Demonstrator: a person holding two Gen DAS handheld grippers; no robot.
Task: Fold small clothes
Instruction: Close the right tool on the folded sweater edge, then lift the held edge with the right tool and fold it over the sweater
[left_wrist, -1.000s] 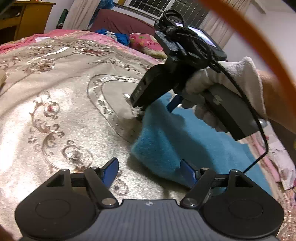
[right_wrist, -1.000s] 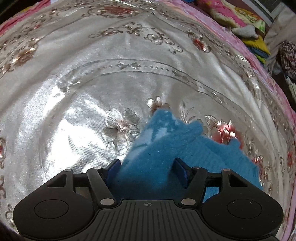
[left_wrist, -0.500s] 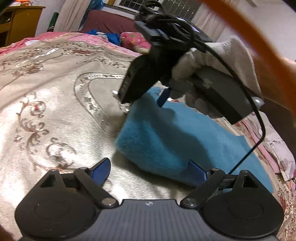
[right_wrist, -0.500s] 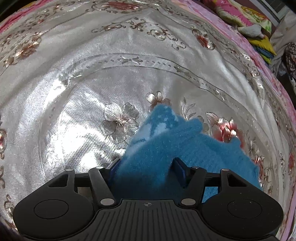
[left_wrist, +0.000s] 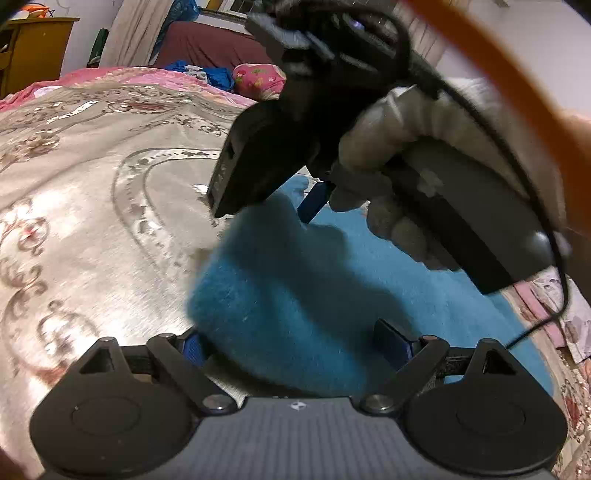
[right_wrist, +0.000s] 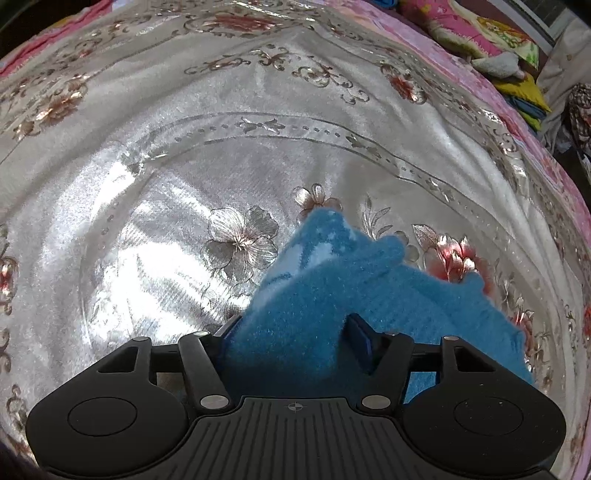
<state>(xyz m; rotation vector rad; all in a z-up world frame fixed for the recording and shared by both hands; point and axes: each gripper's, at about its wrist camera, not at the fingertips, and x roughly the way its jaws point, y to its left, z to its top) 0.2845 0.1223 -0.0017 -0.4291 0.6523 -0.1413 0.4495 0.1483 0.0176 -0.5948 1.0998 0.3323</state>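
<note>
A fuzzy blue garment (left_wrist: 295, 295) lies on a silvery floral bedspread (left_wrist: 92, 221). My left gripper (left_wrist: 291, 343) is open, its blue fingers on either side of the garment's near folded edge. My right gripper (right_wrist: 295, 336) holds a bunched part of the same garment (right_wrist: 332, 288) between its blue fingers, lifted a little off the cloth. The right gripper and its gloved hand (left_wrist: 388, 147) fill the upper middle of the left wrist view, over the garment.
The bedspread (right_wrist: 221, 147) spreads wide to the left and far side. Pink bedding, pillows (right_wrist: 480, 29) and piled clothes (left_wrist: 207, 74) lie along the far edge. A yellow wooden cabinet (left_wrist: 33, 51) stands at the far left. A black cable (left_wrist: 554, 258) hangs from the right gripper.
My left gripper has moved forward so the garment's edge now lies between its open fingers. My right gripper has risen slightly with the bunched cloth.
</note>
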